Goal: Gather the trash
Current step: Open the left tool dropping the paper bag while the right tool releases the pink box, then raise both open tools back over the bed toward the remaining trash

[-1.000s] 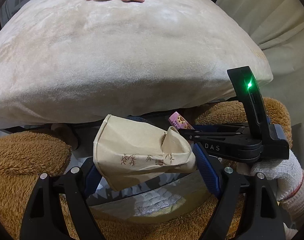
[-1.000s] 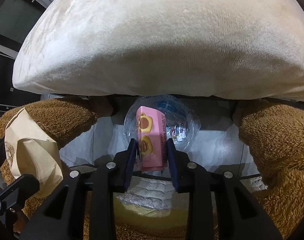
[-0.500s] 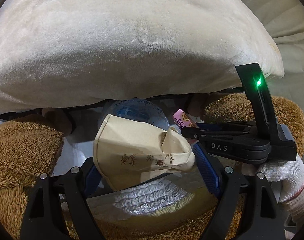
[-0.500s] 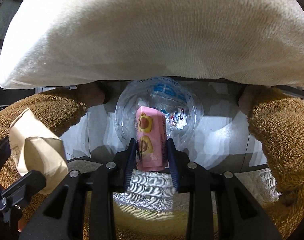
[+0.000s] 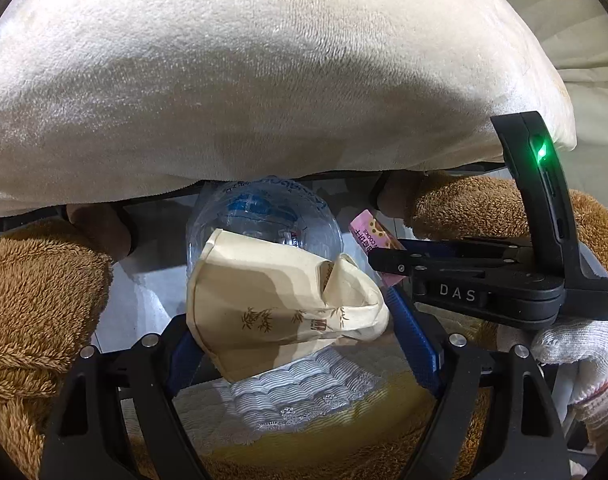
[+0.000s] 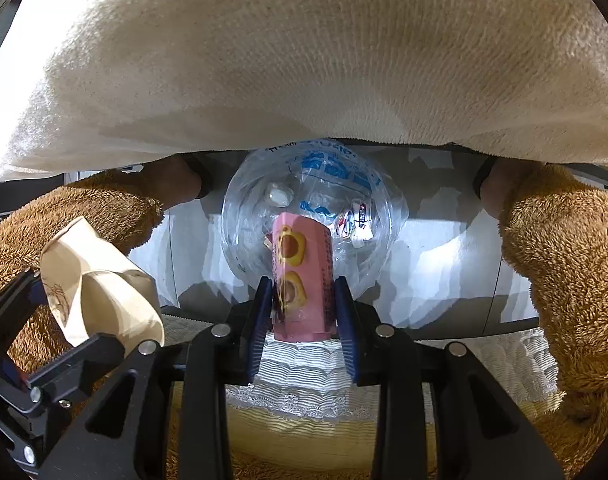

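My left gripper point(image 5: 292, 336) is shut on a crushed beige paper cup point(image 5: 280, 304), held wide between the blue pads. My right gripper point(image 6: 304, 308) is shut on a pink snack wrapper point(image 6: 302, 276) with yellow-and-brown cookie pictures. Both point steeply down over a clear plastic bag point(image 6: 308, 208) with blue print that lines a bin on the floor, with a few small scraps inside. From the left wrist view the right gripper point(image 5: 388, 260) shows at the right with the pink wrapper point(image 5: 370, 234); from the right wrist view the paper cup point(image 6: 92, 280) shows at the lower left.
A cream plush-covered table edge point(image 6: 304, 80) overhangs the bin from above. A person's legs in fuzzy brown trousers point(image 6: 564, 260) stand on either side of the bin. A gloved hand point(image 5: 576, 344) holds the right gripper. A white and yellow cloth point(image 6: 304, 384) lies below the fingers.
Both grippers have sunk from table-top height to below the table's edge, and the clear bag has come into view under them. The trash on the table top has left the view.
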`<state>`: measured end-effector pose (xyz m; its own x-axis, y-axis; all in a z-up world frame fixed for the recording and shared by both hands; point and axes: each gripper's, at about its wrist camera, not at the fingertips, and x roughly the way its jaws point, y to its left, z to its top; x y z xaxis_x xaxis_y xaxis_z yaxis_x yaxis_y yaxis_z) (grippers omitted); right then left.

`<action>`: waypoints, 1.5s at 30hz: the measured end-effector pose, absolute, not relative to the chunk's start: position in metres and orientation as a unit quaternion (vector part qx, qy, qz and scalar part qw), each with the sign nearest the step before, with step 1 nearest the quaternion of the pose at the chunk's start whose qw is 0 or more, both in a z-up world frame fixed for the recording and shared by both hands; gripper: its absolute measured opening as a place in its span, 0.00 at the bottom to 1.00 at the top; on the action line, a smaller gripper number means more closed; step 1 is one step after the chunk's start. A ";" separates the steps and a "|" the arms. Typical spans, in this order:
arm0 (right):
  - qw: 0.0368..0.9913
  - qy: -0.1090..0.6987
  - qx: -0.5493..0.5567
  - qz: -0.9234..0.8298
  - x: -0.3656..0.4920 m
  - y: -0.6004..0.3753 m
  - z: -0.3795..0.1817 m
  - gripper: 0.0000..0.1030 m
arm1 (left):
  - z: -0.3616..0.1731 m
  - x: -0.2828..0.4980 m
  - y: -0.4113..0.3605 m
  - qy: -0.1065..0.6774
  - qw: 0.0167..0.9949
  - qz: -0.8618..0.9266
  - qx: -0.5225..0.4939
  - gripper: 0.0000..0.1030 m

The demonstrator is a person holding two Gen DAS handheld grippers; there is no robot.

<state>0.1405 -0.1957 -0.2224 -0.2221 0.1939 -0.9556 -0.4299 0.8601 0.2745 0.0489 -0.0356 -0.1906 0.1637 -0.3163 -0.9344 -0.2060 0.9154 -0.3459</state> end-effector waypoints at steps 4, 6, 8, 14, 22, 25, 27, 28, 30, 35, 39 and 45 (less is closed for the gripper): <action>0.616 0.743 -0.067 0.253 0.145 -0.197 -0.223 0.35 | -0.196 0.050 -0.038 0.656 0.727 -0.047 -0.197 0.80; 0.617 0.742 -0.064 0.254 0.145 -0.197 -0.222 0.42 | -0.198 0.049 -0.037 0.659 0.726 -0.039 -0.194 0.85; 0.617 0.742 -0.060 0.254 0.145 -0.198 -0.222 0.46 | -0.199 0.047 -0.035 0.661 0.724 -0.034 -0.196 0.88; 0.624 0.738 -0.056 0.251 0.146 -0.200 -0.216 0.46 | -0.193 0.043 -0.028 0.653 0.729 -0.024 -0.203 0.89; 0.646 0.716 -0.047 0.260 0.145 -0.208 -0.189 0.46 | -0.166 0.036 -0.019 0.626 0.753 -0.016 -0.200 0.89; 0.658 0.704 -0.044 0.265 0.143 -0.211 -0.174 0.46 | -0.153 0.034 -0.016 0.613 0.765 -0.013 -0.198 0.89; 0.665 0.695 -0.044 0.270 0.141 -0.212 -0.163 0.46 | -0.144 0.032 -0.016 0.604 0.773 -0.012 -0.197 0.89; 0.670 0.689 -0.044 0.272 0.139 -0.212 -0.157 0.46 | -0.138 0.031 -0.016 0.599 0.777 -0.011 -0.195 0.89; 0.678 0.680 -0.042 0.277 0.136 -0.215 -0.145 0.46 | -0.127 0.027 -0.016 0.588 0.786 -0.009 -0.192 0.89; 0.696 0.657 -0.038 0.288 0.131 -0.220 -0.115 0.46 | -0.099 0.020 -0.016 0.560 0.808 -0.007 -0.182 0.89; 0.710 0.639 -0.033 0.294 0.129 -0.224 -0.091 0.46 | -0.078 0.016 -0.019 0.542 0.823 -0.006 -0.172 0.89; 0.732 0.609 -0.036 0.304 0.136 -0.223 -0.057 0.46 | -0.047 0.021 -0.020 0.517 0.841 -0.007 -0.158 0.89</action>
<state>0.1362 -0.2229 -0.0574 0.0746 0.4017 -0.9127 -0.4883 0.8127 0.3178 0.0214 -0.0204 -0.0474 0.4648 -0.1760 -0.8678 -0.1515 0.9498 -0.2738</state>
